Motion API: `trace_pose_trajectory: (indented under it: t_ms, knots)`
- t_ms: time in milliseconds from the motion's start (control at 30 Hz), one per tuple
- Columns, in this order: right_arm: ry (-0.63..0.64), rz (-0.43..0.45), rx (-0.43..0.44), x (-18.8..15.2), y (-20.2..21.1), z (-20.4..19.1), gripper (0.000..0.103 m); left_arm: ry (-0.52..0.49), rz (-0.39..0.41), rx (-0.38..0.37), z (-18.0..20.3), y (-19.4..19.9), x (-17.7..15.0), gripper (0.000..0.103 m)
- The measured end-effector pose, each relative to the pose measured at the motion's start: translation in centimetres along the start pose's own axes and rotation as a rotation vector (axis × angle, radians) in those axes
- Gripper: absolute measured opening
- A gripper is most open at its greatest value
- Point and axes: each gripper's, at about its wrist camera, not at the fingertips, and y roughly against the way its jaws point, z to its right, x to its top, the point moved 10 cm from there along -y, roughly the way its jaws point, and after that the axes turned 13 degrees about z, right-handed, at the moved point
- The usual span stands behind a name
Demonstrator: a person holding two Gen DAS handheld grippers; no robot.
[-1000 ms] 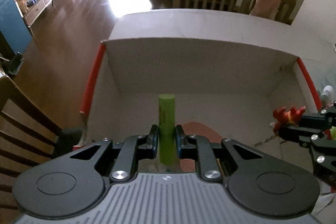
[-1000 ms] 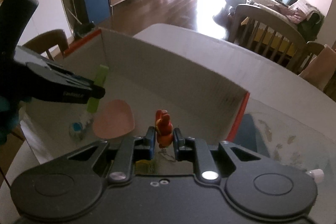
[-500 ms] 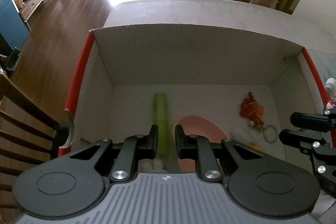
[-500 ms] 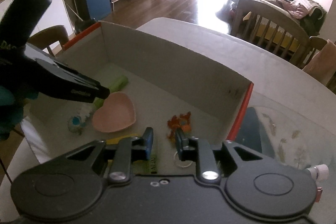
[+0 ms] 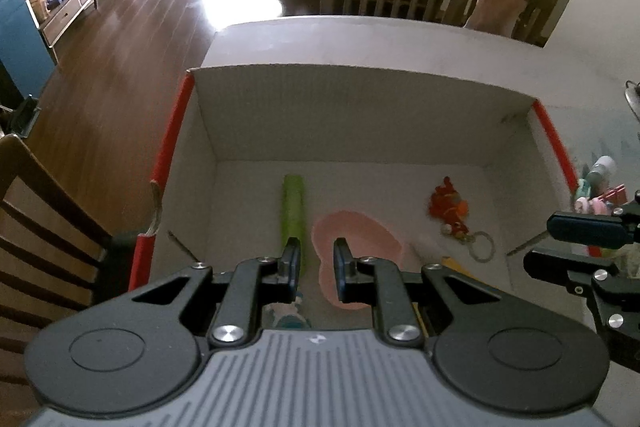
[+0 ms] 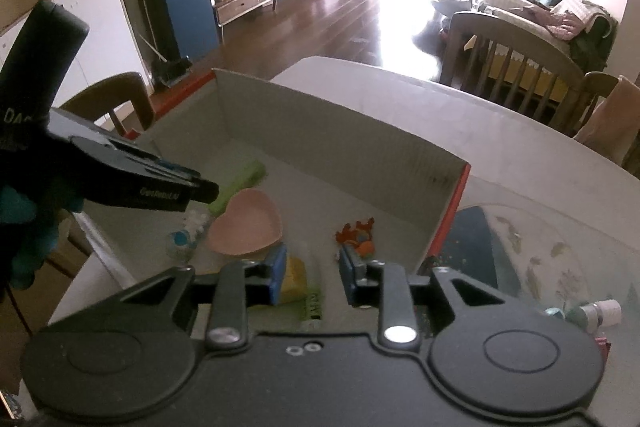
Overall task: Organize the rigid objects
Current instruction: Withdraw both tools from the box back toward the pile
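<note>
A green cylinder [image 5: 293, 211] [image 6: 240, 185] lies on the floor of the open cardboard box [image 5: 360, 115] [image 6: 340, 147], beside a pink heart-shaped dish [image 5: 352, 239] [image 6: 248, 223]. My left gripper [image 5: 317, 263] [image 6: 204, 191] hovers above them. Its jaws stand close together with nothing between them. A red toy on a key ring [image 5: 448, 205] [image 6: 358, 235] rests on the box floor further right. My right gripper [image 6: 313, 275] [image 5: 544, 245] is above the box's near right part. Its jaws are opening and nothing is between them.
A small blue-capped bottle [image 6: 184, 235] and a yellow item [image 6: 296, 275] also lie in the box. Small bottles [image 6: 600, 311] and a dark blue flat object [image 6: 476, 251] sit on the table to its right. A wooden chair [image 5: 40, 207] stands at the left.
The left gripper held the green cylinder upright and the right held the red toy. Both things now lie on the box floor, both grippers have lifted, and the right jaws have widened.
</note>
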Motion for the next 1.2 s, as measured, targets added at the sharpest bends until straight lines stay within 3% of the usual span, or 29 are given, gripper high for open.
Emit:
trace_pose_trajectory:
  t_ms: [600,1200]
  knots:
    - [-0.075,0.119,-0.004,0.8,6.3,0.0,0.047,-0.028,0.145,0.004,1.9,7.4,1.7,0.017]
    - [-0.132,0.241,0.026,-0.2,13.3,0.6,0.075,-0.016,0.275,-0.058,7.2,13.6,2.0,0.017]
